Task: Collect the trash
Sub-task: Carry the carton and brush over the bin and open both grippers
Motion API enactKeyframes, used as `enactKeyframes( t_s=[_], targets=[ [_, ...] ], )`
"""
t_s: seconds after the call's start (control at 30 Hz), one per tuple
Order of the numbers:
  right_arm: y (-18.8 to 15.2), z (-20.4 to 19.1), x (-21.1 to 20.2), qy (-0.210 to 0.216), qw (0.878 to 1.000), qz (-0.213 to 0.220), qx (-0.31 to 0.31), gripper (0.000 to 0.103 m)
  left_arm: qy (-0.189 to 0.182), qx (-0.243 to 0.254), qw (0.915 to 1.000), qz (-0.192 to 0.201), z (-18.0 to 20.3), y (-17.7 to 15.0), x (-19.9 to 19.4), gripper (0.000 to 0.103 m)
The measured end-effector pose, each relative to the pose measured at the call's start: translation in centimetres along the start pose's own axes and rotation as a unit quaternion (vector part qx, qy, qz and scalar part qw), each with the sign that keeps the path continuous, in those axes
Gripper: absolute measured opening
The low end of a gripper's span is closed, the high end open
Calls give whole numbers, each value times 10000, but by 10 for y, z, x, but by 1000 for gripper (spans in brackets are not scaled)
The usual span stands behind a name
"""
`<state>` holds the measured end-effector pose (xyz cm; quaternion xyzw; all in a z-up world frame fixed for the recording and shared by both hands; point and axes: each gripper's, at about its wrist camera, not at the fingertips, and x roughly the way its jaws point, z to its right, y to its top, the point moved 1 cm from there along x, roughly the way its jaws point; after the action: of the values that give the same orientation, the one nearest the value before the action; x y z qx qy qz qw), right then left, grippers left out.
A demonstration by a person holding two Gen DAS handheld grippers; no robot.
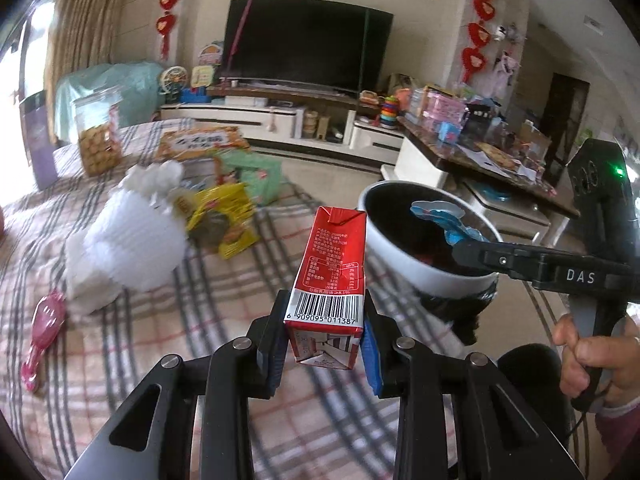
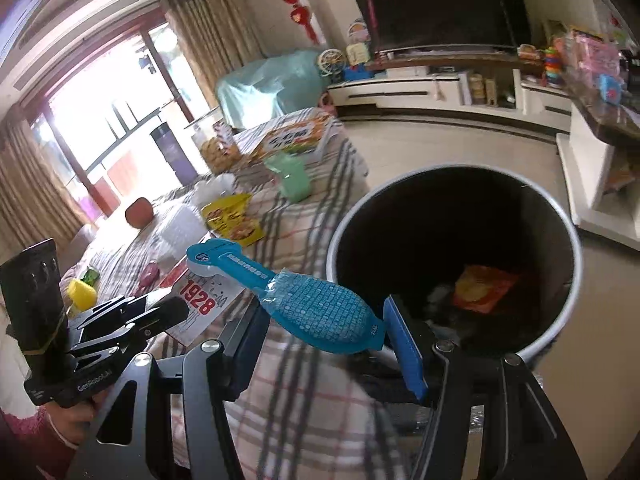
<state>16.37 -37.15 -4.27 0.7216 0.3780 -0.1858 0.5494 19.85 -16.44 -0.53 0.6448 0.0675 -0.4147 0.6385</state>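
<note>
My left gripper is shut on a red milk carton with a barcode, held upright above the plaid cloth. Just right of it stands a white trash bin with a black liner. My right gripper is shut on a blue brush-shaped blister pack, held beside the bin's open mouth. An orange wrapper lies inside the bin. In the left wrist view the blue pack hangs over the bin's rim. In the right wrist view the left gripper and its carton show at the left.
On the plaid-covered table lie a yellow snack wrapper, white crumpled plastic, a green bag, a pink brush, a cookie jar and an orange box. A TV stand and a cluttered side table stand beyond.
</note>
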Motion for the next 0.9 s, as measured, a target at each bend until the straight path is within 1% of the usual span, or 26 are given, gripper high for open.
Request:
enactKeyframes(
  t_s=[0.27, 0.47, 0.9],
  targets=[
    [3, 19, -12, -132, 9997, 145, 134, 60, -164, 222, 9996, 12, 21, 13, 18, 30],
    [5, 37, -16, -198, 9993, 181, 249, 60, -203, 268, 9994, -25, 30, 19, 30, 30],
    [14, 58, -20, -297, 9987, 227, 361, 60, -309, 459, 9985, -12, 53, 38, 53, 30]
  ],
)
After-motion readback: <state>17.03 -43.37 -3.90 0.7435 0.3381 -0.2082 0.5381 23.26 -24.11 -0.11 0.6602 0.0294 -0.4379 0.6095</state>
